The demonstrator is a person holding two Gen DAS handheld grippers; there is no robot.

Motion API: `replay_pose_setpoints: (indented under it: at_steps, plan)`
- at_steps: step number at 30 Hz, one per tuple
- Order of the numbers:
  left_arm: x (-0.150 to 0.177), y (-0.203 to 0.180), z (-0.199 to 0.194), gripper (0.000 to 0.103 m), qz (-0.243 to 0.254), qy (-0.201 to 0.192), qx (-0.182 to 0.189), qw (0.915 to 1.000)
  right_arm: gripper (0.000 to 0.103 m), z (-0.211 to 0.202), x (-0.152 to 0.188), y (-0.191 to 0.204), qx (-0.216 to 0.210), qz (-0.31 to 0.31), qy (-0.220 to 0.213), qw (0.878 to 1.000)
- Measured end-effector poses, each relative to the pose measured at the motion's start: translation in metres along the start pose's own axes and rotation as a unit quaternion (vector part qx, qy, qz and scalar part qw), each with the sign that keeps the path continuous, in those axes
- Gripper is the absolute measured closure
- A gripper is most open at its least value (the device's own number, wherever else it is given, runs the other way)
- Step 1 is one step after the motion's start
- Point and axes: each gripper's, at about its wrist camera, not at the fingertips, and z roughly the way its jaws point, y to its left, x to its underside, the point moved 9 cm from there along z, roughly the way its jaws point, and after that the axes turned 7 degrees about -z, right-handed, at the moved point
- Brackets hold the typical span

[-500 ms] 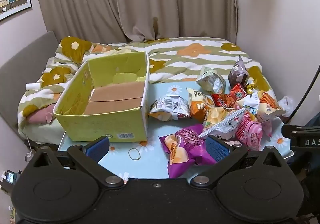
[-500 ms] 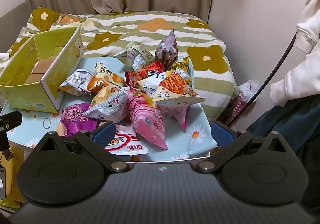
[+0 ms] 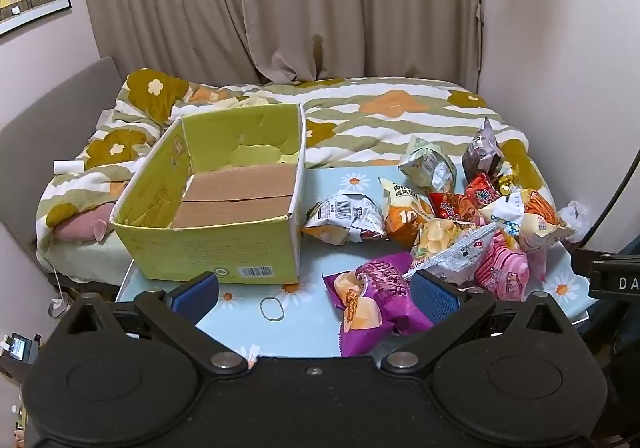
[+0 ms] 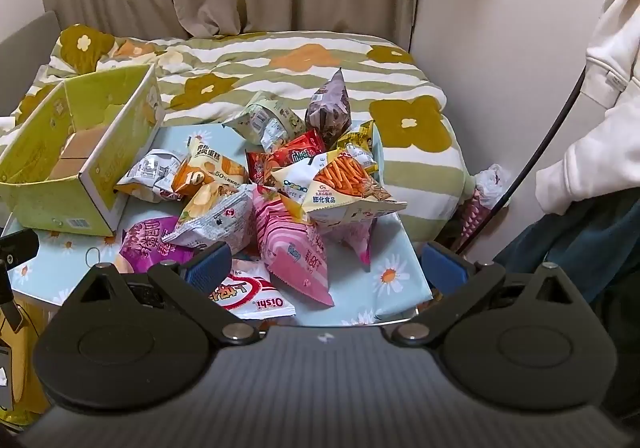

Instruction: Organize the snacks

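An empty yellow-green cardboard box point(image 3: 216, 256) stands on the left of a light-blue daisy-print table point(image 3: 312, 248); it also shows in the right wrist view point(image 4: 52, 211). A heap of snack bags lies to its right: a purple chip bag point(image 3: 372, 300), a pink bag point(image 4: 292, 252), a white Oishi bag point(image 4: 252, 296), an orange-stick bag point(image 4: 340, 187), a brown bag point(image 4: 328, 107). My left gripper point(image 3: 314, 294) is open and empty, above the table's near edge by the purple bag. My right gripper point(image 4: 326, 268) is open and empty, over the pink bag.
A rubber band point(image 3: 272, 308) lies on the table near the box. A bed with a flower quilt point(image 3: 380, 111) is behind the table. A person in a white top point(image 4: 600, 87) is at the right. Curtains hang behind.
Both views have shifted only slightly. The snacks and the box have not moved, and both grippers stay open.
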Motion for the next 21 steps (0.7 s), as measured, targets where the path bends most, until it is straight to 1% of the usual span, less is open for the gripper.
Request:
replay_pose_setpoints:
  at_steps: [21]
  plan:
    - [0.002, -0.001, 0.011, 0.0, -0.001, 0.006, -0.001, 1.0, 0.0, 0.01, 0.002, 0.007, -0.005, 0.001, 0.007, 1.0]
